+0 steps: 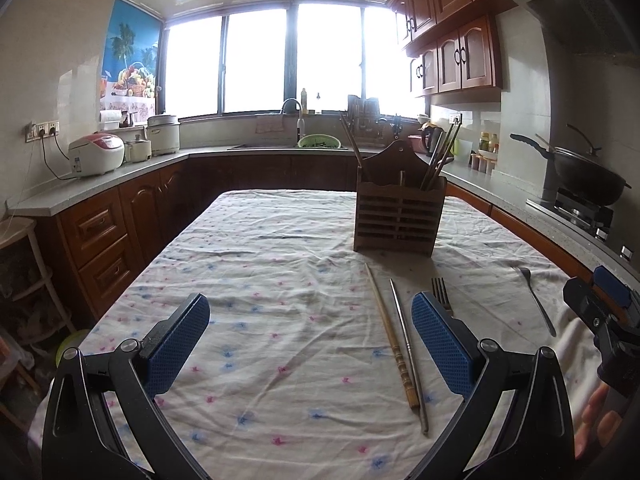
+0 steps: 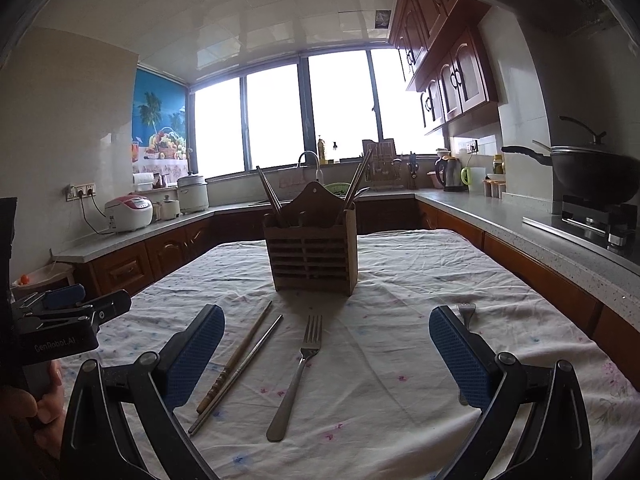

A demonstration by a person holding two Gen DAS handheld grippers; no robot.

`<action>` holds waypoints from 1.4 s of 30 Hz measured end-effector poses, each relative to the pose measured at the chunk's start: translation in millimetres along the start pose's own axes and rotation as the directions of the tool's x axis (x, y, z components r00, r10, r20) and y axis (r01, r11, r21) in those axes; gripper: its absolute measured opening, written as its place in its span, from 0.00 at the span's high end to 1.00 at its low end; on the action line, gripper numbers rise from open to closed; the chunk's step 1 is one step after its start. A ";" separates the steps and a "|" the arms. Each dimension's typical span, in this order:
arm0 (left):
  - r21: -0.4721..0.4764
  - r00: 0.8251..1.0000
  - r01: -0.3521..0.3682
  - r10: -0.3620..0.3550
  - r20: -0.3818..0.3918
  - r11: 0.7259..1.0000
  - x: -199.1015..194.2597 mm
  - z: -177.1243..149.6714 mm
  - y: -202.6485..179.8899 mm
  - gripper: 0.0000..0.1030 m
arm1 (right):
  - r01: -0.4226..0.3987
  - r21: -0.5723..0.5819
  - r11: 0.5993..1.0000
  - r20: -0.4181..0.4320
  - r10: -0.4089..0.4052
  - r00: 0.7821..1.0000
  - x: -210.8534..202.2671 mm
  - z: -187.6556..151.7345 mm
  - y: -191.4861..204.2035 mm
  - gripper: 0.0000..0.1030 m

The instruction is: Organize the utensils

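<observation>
- Left gripper (image 1: 310, 344): jaws spread wide, nothing between the blue pads, hovering above the floral tablecloth (image 1: 260, 280).
- Right gripper (image 2: 326, 354): jaws likewise wide apart and holding nothing, low over the same cloth, aimed at the holder.
- Wooden utensil holder (image 2: 313, 258): upright near the middle of the table, slatted front, tall arched back board. Several chopsticks and a metal utensil already standing in it, leaning out to left and right.
- Wooden chopstick (image 2: 236, 356) and metal chopstick (image 2: 240, 372): flat on the cloth, side by side and almost touching, in front of the holder, slightly left of it in the right wrist view.
- Fork (image 2: 298, 376): flat on the cloth, tines toward the holder, lying between the right gripper's fingers but untouched.
- Second fork (image 1: 534, 300): further right on the cloth, well apart from the first, partly hidden behind the right finger in the right wrist view.
- Background: rice cooker (image 1: 97, 154) on the left counter, wok (image 2: 592, 174) on the stove at right, sink faucet (image 1: 294, 114) under the window.
</observation>
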State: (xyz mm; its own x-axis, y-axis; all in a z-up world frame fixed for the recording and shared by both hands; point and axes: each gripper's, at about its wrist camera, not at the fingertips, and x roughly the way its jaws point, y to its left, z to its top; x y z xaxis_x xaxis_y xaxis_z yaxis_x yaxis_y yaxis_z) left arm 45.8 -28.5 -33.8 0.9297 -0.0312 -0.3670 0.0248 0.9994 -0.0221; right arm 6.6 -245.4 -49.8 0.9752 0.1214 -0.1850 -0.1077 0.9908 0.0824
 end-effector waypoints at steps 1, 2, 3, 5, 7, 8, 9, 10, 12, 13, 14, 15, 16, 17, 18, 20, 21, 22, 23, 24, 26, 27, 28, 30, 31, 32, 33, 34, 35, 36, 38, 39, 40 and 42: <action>0.000 1.000 -0.001 0.001 0.000 1.000 -0.1 -0.2 0.3 0.00 | -0.002 -0.002 1.000 0.002 0.002 1.000 -0.2 -0.6 0.5 0.00; -0.001 1.000 -0.002 0.002 0.001 1.000 -0.4 -0.2 0.7 0.00 | -0.003 -0.004 1.000 0.001 0.003 1.000 -0.3 -1.3 1.2 0.00; -0.002 1.000 -0.001 0.001 0.001 1.000 -0.7 -0.5 1.0 0.00 | -0.003 -0.005 1.000 0.000 0.003 1.000 -0.3 -1.5 1.5 0.00; 0.000 1.000 -0.003 0.003 0.006 1.000 -1.4 -0.8 0.8 0.00 | -0.006 -0.004 1.000 0.001 0.006 1.000 -0.8 -2.4 1.9 0.00; 0.006 1.000 -0.007 0.007 0.010 1.000 -2.0 -1.0 -0.2 0.00 | -0.008 -0.005 1.000 0.001 0.008 1.000 -1.1 -2.9 2.3 0.00; 0.009 1.000 -0.009 0.009 0.012 1.000 -2.8 -1.3 -0.9 0.00 | -0.007 -0.005 1.000 0.000 0.007 1.000 -1.1 -2.8 2.3 0.00; 0.010 1.000 -0.010 0.010 0.015 1.000 -4.0 -1.5 -1.5 0.00 | -0.010 -0.004 1.000 0.001 0.010 1.000 -1.0 -2.7 1.9 0.00; 0.010 1.000 -0.009 0.009 0.018 1.000 -4.9 -1.4 -1.8 0.00 | -0.011 -0.003 1.000 0.001 0.011 1.000 -1.3 -2.8 1.4 0.00; 0.014 1.000 -0.011 0.011 0.023 1.000 -7.0 -0.8 -2.4 0.00 | -0.011 -0.004 1.000 0.004 0.011 1.000 -1.6 -2.6 1.7 0.00; 0.016 1.000 -0.014 0.014 0.026 1.000 -7.8 -0.6 -2.7 0.00 | -0.013 -0.004 1.000 0.007 0.013 1.000 -1.7 -2.5 1.2 0.00; 0.017 0.999 -0.016 0.015 0.029 1.000 -8.5 -0.3 -2.9 0.00 | -0.015 -0.003 1.000 0.010 0.015 1.000 -2.4 -2.3 1.4 0.00; 0.018 0.999 -0.018 0.017 0.032 1.000 -9.0 0.0 -2.8 0.00 | -0.016 -0.004 1.000 0.012 0.016 1.000 -2.7 -2.1 1.7 0.00; 0.019 0.999 -0.019 0.019 0.033 1.000 -9.4 0.3 -2.7 0.00 | -0.017 -0.004 1.000 0.013 0.017 1.000 -3.0 -2.1 2.5 0.00; 0.019 0.999 -0.020 0.019 0.035 1.000 -9.8 0.4 -2.8 0.00 | -0.018 -0.006 1.000 0.015 0.018 1.000 -3.5 -2.1 3.0 0.00; 0.020 0.999 -0.022 0.021 0.036 1.000 -10.2 0.4 -2.6 0.00 | -0.020 -0.007 1.000 0.016 0.020 1.000 -3.7 -2.1 3.6 0.00; 0.023 0.999 -0.024 0.023 0.041 0.999 -11.1 0.0 -2.7 0.00 | -0.023 -0.010 1.000 0.012 0.023 1.000 -3.6 -2.9 4.6 0.00; 0.024 0.999 -0.025 0.024 0.042 0.999 -10.7 0.0 -2.8 0.00 | -0.026 -0.011 1.000 0.010 0.026 1.000 -3.4 -3.0 5.1 0.00; 0.026 0.999 -0.026 0.025 0.042 0.999 -10.2 -0.1 -3.0 0.00 | -0.027 -0.012 1.000 0.009 0.027 1.000 -3.6 -3.2 5.6 0.00; 0.027 0.999 -0.027 0.025 0.042 0.999 -10.3 -0.1 -3.2 0.00 | -0.027 -0.013 1.000 0.008 0.027 1.000 -3.5 -3.3 5.8 0.00; 0.027 0.999 -0.026 0.025 0.043 0.999 -10.4 -0.8 -3.3 0.00 | -0.028 -0.013 1.000 0.007 0.028 1.000 -3.4 -3.4 5.9 0.00; 0.027 0.999 -0.028 0.027 0.045 0.999 -10.7 -0.5 -3.3 0.00 | -0.026 -0.013 1.000 0.008 0.027 1.000 -3.5 -3.2 6.1 0.00; 0.027 0.999 -0.029 0.028 0.045 0.999 -10.9 -0.4 -3.5 0.00 | -0.026 -0.013 1.000 0.010 0.026 1.000 -3.7 -3.3 6.2 0.00; 0.026 0.999 -0.029 0.028 0.046 0.999 -11.2 -0.2 -3.3 0.00 | -0.027 -0.013 1.000 0.011 0.027 1.000 -3.9 -3.4 6.1 0.00; 0.024 0.998 -0.032 0.030 0.046 0.999 -11.8 0.0 -2.8 0.00 | -0.027 -0.013 1.000 0.012 0.027 1.000 -4.2 -3.6 6.0 0.00; 0.024 0.998 -0.033 0.032 0.047 0.999 -12.4 -0.2 -2.2 0.00 | -0.028 -0.013 1.000 0.013 0.028 1.000 -4.4 -3.6 6.1 0.00; 0.024 0.998 -0.033 0.032 0.046 0.999 -12.5 -0.1 -2.1 0.00 | -0.028 -0.013 1.000 0.015 0.029 0.999 -4.6 -3.7 6.4 0.00; 0.025 0.999 -0.031 0.029 0.046 0.999 -12.5 -0.1 -2.2 0.00 | -0.028 -0.014 0.999 0.016 0.029 0.999 -4.5 -3.5 6.6 0.00; 0.027 0.999 -0.031 0.029 0.046 0.999 -12.5 -0.5 -2.3 0.00 | -0.028 -0.015 0.999 0.017 0.029 0.999 -4.6 -3.6 7.0 0.00; 0.028 0.998 -0.032 0.030 0.047 0.999 -13.4 -0.8 -2.6 0.00 | -0.030 -0.015 0.999 0.019 0.030 0.999 -5.0 -3.6 7.4 0.00; 0.029 0.998 -0.031 0.030 0.048 0.999 -13.7 -0.8 -2.9 0.00 | -0.031 -0.015 0.999 0.021 0.031 0.999 -5.2 -3.5 7.6 0.00; 0.032 0.998 -0.030 0.028 0.048 0.999 -14.2 -1.1 -3.4 0.00 | -0.032 -0.016 0.999 0.027 0.032 0.999 -6.3 -3.1 8.4 0.00; 0.034 0.998 -0.030 0.028 0.049 0.999 -14.1 -0.7 -3.6 0.00 | -0.033 -0.018 0.999 0.030 0.033 0.999 -6.8 -2.9 8.9 0.00; 0.035 0.998 -0.030 0.028 0.049 0.999 -14.3 -0.6 -3.8 0.00 | -0.032 -0.019 0.999 0.032 0.032 0.999 -7.4 -2.8 8.5 0.00; 0.036 0.998 -0.030 0.028 0.052 0.999 -14.4 0.1 -4.3 0.00 | -0.032 -0.019 0.999 0.037 0.033 0.999 -8.1 -2.5 8.8 0.00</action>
State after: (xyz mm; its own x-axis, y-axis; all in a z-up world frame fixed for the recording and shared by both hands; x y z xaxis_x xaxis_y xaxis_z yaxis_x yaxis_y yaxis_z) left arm 32.3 -32.3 -28.3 0.9480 -0.0027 -0.3182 0.0103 0.9997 0.0221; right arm -2.8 -237.5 -50.0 0.9777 0.1513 -0.1456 -0.1425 0.9873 0.0696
